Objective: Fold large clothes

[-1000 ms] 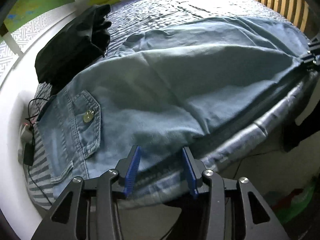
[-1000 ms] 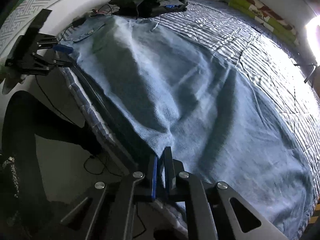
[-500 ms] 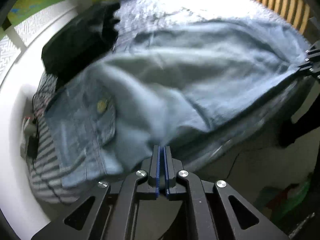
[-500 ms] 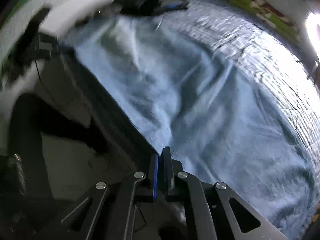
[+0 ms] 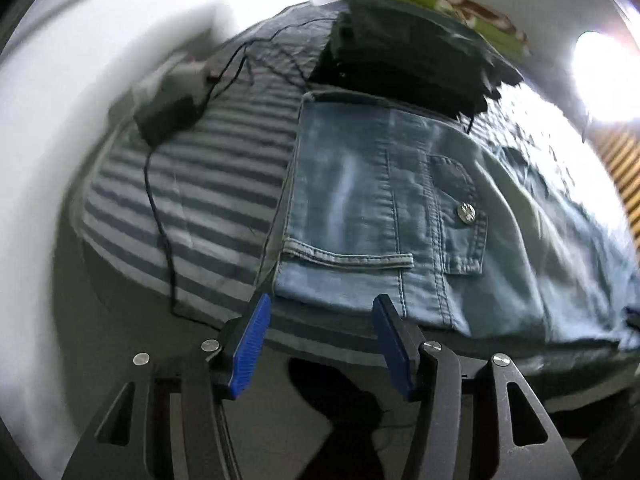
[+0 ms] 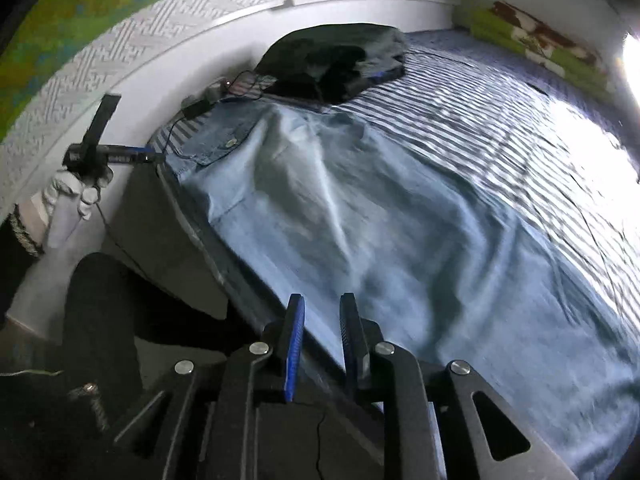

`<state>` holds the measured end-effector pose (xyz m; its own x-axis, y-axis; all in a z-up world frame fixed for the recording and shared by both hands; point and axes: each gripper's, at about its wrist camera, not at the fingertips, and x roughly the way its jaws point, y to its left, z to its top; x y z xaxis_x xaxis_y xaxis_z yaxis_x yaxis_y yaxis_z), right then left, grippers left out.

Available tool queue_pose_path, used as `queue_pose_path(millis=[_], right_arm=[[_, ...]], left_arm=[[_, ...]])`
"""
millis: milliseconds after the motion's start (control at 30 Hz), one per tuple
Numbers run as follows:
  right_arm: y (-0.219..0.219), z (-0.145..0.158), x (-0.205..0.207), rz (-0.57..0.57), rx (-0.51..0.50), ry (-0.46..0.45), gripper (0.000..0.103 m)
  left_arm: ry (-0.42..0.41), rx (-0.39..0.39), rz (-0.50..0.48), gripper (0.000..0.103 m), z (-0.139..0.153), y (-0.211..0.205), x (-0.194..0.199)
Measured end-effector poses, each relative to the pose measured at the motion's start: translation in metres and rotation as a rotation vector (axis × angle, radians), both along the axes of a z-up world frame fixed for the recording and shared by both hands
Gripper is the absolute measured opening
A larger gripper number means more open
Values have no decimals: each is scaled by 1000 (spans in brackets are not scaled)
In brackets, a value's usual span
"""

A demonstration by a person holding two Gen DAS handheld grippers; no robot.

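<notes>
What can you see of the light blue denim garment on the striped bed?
The light blue denim garment is faded, with visible seams, a flapped pocket closed by a metal button and a stitched band near its hem. It lies spread and wrinkled along the near edge of the blue-and-white striped bedcover. Its far end touches the dark folded clothes pile. Both grippers' jaws are opening; neither the left gripper nor the right gripper holds it.

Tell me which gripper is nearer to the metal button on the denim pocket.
Left. The left gripper sits at the denim garment's waist end, just below the metal button. The right gripper is far along the same bed edge.
</notes>
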<state>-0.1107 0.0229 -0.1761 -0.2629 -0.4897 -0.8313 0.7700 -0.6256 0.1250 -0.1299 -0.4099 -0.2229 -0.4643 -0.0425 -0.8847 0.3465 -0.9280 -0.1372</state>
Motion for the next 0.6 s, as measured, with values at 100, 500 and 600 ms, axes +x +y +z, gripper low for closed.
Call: queue_pose_path(millis=[100, 500, 600], right_arm=[[-20, -26, -8, -17, 53, -26, 17], [-16, -59, -20, -47, 81, -137, 17], [-19, -52, -21, -32, 91, -151, 17]], left_arm=[[0, 44, 23, 57, -9, -5, -7], [-100, -153, 22, 3, -25, 2, -16], [-111, -222, 11, 6, -21, 11, -22]])
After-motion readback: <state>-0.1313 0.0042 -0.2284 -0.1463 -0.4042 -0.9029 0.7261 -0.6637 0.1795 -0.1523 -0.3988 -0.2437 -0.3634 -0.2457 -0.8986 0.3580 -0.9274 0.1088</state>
